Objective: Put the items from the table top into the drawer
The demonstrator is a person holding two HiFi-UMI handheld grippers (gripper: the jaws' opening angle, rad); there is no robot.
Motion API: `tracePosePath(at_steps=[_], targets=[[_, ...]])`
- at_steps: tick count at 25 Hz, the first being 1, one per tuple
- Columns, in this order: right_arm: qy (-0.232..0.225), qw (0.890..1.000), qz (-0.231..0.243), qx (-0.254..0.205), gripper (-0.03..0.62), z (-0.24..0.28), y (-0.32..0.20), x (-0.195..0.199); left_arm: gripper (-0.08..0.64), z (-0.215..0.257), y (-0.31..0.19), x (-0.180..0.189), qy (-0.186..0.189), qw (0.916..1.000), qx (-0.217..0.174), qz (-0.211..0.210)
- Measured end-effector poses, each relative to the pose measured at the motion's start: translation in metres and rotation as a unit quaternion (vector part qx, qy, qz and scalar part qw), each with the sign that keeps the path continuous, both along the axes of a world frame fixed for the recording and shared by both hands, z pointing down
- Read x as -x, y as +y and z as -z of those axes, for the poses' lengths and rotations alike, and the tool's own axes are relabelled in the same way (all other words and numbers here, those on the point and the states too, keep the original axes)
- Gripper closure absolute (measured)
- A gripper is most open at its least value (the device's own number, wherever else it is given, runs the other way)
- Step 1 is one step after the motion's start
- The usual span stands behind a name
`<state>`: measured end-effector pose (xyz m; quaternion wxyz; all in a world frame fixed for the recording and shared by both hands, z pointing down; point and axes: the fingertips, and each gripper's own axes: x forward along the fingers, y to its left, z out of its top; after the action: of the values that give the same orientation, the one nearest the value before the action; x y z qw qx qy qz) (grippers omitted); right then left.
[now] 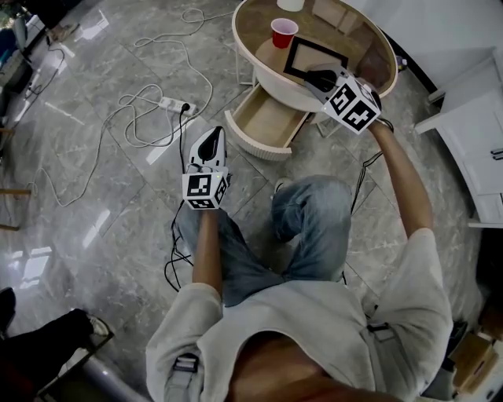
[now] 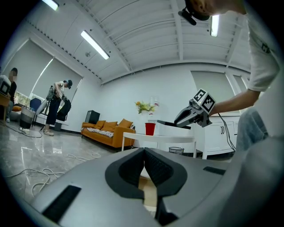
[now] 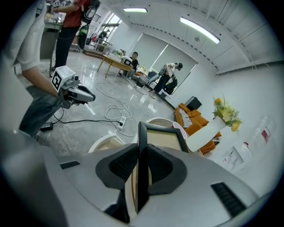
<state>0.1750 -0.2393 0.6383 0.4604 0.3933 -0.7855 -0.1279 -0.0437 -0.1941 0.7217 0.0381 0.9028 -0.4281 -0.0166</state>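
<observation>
Right gripper: my jaws are clamped on one edge of the black picture frame. In the right gripper view the frame's black rail runs straight between the two pads.
Picture frame: held roughly level, clear of the table top, over the table's near side. In the left gripper view it shows as a thin dark slab above the white rim.
Left gripper: jaws together with nothing between them, out over the floor to my left and well apart from the table. The left gripper view shows the pads meeting at the tips.
Table: oval, with a white rim and a brown glossy top.
Red cup: upright on the table top, just beyond the frame's far corner. It is also seen from the left gripper.
White vase: at the table's far edge; in the right gripper view it holds yellow flowers.
Drawer: pulled open from the table's left near side, its pale wooden inside bare.
Floor: grey marble tiles, with a white power strip and loose cables to the left of the drawer.
</observation>
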Motion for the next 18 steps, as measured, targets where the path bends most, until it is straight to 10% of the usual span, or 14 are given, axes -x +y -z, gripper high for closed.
tracePosePath(at_steps=[18], targets=[[-0.015,0.982,0.189,-0.010,0.505,0.002,-0.010,0.216,0.545,0.014,0.007,0.046,0.024,0.9983,-0.007,0.053]])
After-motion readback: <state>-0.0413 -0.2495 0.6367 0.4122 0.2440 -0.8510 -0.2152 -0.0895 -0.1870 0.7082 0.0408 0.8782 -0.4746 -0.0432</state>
